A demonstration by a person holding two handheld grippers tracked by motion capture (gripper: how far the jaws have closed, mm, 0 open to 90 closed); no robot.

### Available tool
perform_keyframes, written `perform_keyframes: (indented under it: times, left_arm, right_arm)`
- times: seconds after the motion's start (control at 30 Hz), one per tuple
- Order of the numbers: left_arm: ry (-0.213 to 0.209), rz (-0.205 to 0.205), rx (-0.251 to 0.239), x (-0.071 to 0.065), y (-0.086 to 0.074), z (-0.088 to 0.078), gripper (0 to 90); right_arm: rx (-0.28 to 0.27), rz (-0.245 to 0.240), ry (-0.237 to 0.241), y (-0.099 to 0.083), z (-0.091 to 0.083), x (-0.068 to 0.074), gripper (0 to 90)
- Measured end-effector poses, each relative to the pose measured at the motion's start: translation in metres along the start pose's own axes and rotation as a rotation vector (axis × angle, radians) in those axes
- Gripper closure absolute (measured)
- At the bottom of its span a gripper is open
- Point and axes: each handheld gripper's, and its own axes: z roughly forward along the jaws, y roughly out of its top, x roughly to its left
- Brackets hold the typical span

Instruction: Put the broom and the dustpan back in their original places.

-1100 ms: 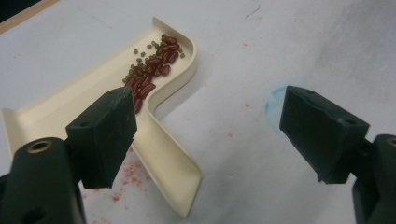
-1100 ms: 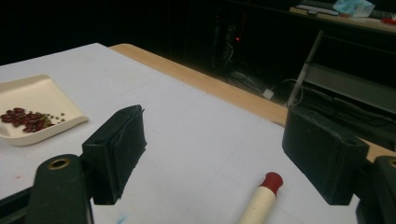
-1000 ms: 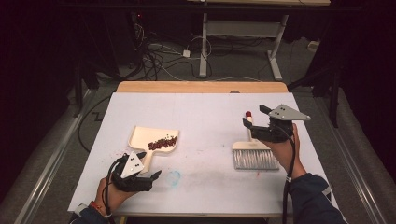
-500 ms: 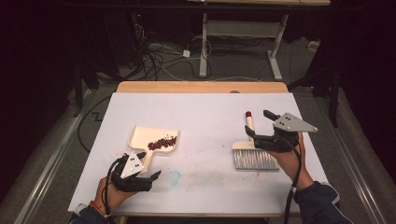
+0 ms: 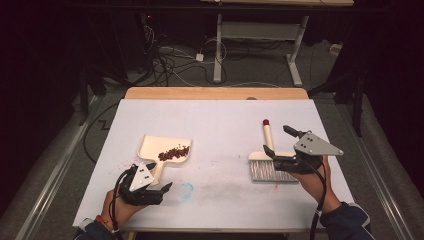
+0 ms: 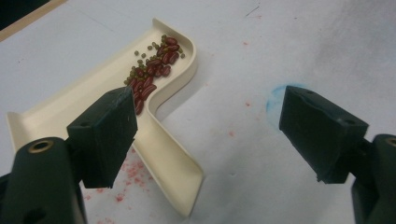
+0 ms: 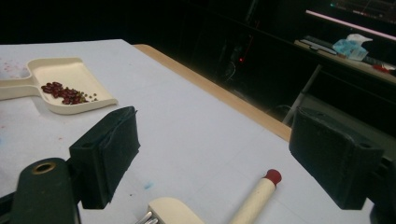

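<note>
A cream dustpan (image 5: 165,147) lies at the table's left with red beans (image 5: 174,152) and small green ones in it. My left gripper (image 5: 161,176) is open at the end of its handle (image 6: 168,163), with one jaw just above the handle and not touching it. At the right a cream brush (image 5: 270,167) lies flat, its red-tipped handle (image 5: 267,135) pointing away. Over the brush, my right gripper (image 5: 275,139) is open. Its jaws have just been opening, and the handle (image 7: 254,198) lies below them, untouched. The right gripper view has the dustpan (image 7: 60,70) far off.
White paper covers the table (image 5: 215,120), with a wooden strip along the far edge. A blue smudge (image 5: 187,189) and red specks mark the paper near the left gripper. Cables and desk legs stand on the dark floor beyond.
The right gripper has drawn back toward the person and to the right, away from the brush handle, with its jaws spread wider. The brush, the dustpan and the left gripper have stayed put.
</note>
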Motion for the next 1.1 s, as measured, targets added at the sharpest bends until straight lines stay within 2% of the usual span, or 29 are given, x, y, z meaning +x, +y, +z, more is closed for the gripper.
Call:
perform_keyframes:
  times: [0.13, 0.23, 0.37, 0.47, 0.5, 0.67, 0.73, 0.8, 1.0, 1.03, 1.1]
  left_arm:
    - [0.001, 0.0, 0.001, 0.0, 0.0, 0.0, 18.6]
    - [0.007, 0.009, -0.001, 0.0, 0.0, 0.0, 18.6]
    - [0.006, 0.014, 0.001, -0.001, 0.001, 0.001, 18.6]
    - [0.021, 0.016, 0.006, 0.0, 0.001, 0.0, 18.6]
    - [0.016, 0.005, 0.01, 0.0, 0.001, 0.0, 18.6]
    - [0.017, 0.007, 0.006, 0.0, 0.001, 0.0, 18.6]
    - [0.026, 0.019, -0.009, 0.0, 0.001, -0.001, 18.6]
    - [0.022, 0.01, -0.014, 0.0, 0.001, -0.002, 18.8]
    - [0.029, 0.023, -0.021, 0.0, 0.001, -0.003, 18.7]
    - [0.021, 0.011, -0.016, 0.0, 0.0, -0.003, 18.7]
    - [0.021, 0.012, -0.018, 0.0, 0.0, -0.004, 18.7]
  right_arm:
    - [-0.009, -0.038, -0.005, -0.005, -0.003, 0.005, 16.4]
    - [-0.014, -0.023, 0.005, -0.008, -0.006, 0.007, 16.4]
    - [-0.015, -0.026, -0.001, -0.013, -0.009, 0.01, 16.4]
    - [-0.002, -0.033, -0.002, -0.02, -0.01, 0.012, 16.6]
    - [0.004, -0.035, -0.002, -0.022, -0.01, 0.013, 16.5]
    - [0.006, -0.052, -0.001, -0.033, -0.014, 0.017, 16.4]
    - [0.005, -0.058, 0.009, -0.037, -0.016, 0.017, 16.0]
    - [-0.01, -0.055, 0.025, -0.041, -0.018, 0.015, 16.2]
    - [-0.004, -0.032, 0.015, -0.053, -0.026, 0.01, 16.1]
    - [0.002, -0.037, 0.01, -0.056, -0.027, 0.01, 16.1]
    - [0.012, -0.036, 0.015, -0.062, -0.029, 0.01, 16.1]
